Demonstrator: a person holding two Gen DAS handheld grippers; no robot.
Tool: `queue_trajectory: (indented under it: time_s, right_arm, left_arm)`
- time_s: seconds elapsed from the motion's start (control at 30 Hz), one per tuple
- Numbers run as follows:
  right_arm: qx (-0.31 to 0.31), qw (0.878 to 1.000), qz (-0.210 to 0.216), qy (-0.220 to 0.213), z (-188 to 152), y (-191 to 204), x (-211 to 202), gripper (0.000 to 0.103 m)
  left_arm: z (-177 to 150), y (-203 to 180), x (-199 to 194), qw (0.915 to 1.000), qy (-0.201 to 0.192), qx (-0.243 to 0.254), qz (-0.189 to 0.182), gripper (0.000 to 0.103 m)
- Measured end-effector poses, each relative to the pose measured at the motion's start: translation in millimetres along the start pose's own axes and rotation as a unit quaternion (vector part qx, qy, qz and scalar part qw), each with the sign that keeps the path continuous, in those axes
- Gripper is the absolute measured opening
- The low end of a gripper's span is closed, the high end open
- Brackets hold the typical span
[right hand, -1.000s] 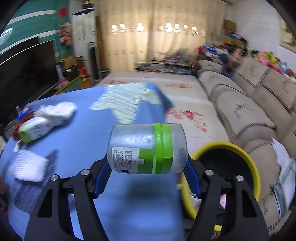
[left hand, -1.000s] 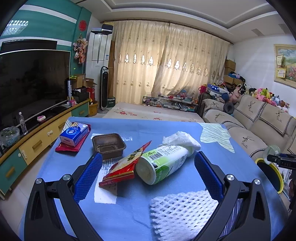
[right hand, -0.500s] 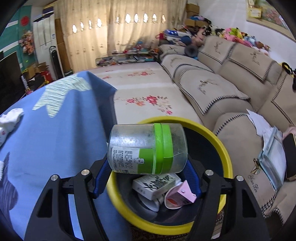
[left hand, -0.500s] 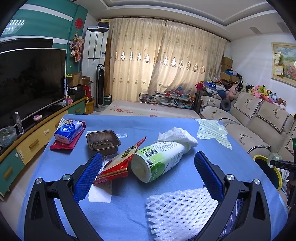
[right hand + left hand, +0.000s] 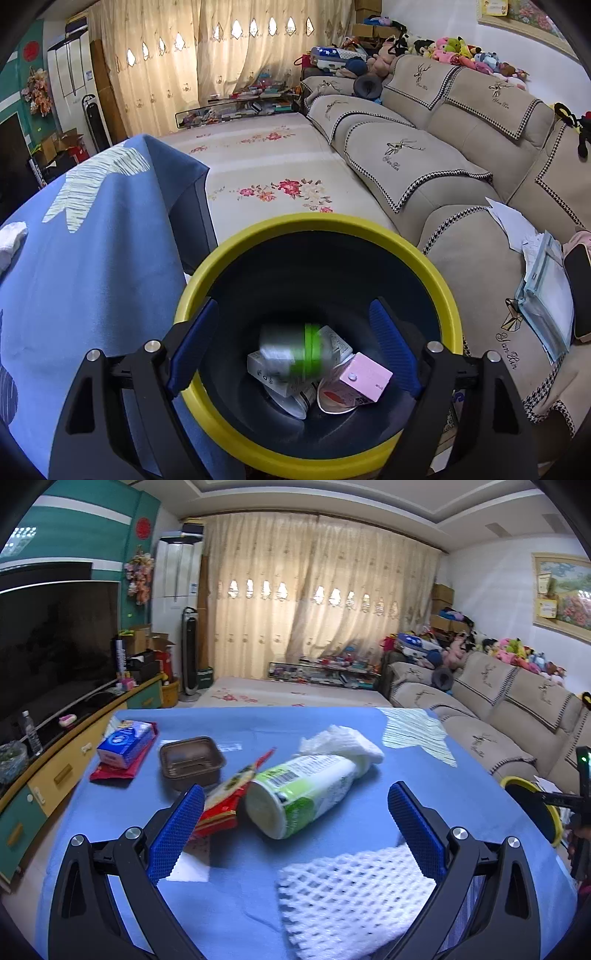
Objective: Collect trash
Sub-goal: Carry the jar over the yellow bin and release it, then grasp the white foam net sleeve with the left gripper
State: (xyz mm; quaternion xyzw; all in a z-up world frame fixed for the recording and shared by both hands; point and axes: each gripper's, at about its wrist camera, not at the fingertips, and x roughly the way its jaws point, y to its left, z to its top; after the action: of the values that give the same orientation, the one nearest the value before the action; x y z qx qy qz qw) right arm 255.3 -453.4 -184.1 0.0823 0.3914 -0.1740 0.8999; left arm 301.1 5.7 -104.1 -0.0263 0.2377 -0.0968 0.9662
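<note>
Jar (image 5: pixel 291 350) drops blurred into your yellow-rimmed bin (image 5: pixel 448 291) as the right gripper (image 5: pixel 293 345) fingers have just spread, empty — left gripper (image 5: pixel 295 834) gapes over the bottle (image 5: pixel 303 794), wrapper (image 5: pixel 232 794) and foam net (image 5: pixel 351 893) on the table (image 5: pixel 258 915).

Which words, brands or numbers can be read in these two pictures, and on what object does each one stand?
"Yan Bin", as far as it reads: cursive embroidery on the sofa cover beside the bin.
Same cursive embroidery on the further sofa cushion: too small to be sure.
White and green bottle on the table: barcode and print, too small to read.
Blue tissue pack: print blurred.
Red snack wrapper: print unreadable.
Cartons in the yellow bin: print too small.
</note>
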Motion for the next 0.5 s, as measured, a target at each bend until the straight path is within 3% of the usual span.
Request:
queue_trajectory:
  time_s: [0.1,0.23,0.37,0.5]
  right_arm:
    - [0.002,1.000,0.003,-0.003,-0.9,0.7,-5.1,0.079]
    - [-0.003,1.000,0.006,-0.005,-2.3,3.1,-11.7,0.079]
    - [-0.006,1.000,0.011,-0.009,-2.1,4.8,-16.7,0.080]
    - [-0.008,1.000,0.018,-0.012,-2.5,8.1,-20.4,0.079]
  left_arm:
    - [-0.3,-3.6,1.2,0.9994,0.021,-0.003,-0.027,0.098]
    - [-5.7,-11.8,8.0,0.9933,0.082,-0.003,-0.081,0.098]
    - [-18.6,-19.1,10.8,0.9889,0.123,0.024,-0.079,0.098]
    - [-29.0,-12.9,18.1,0.9828,0.164,0.004,-0.084,0.098]
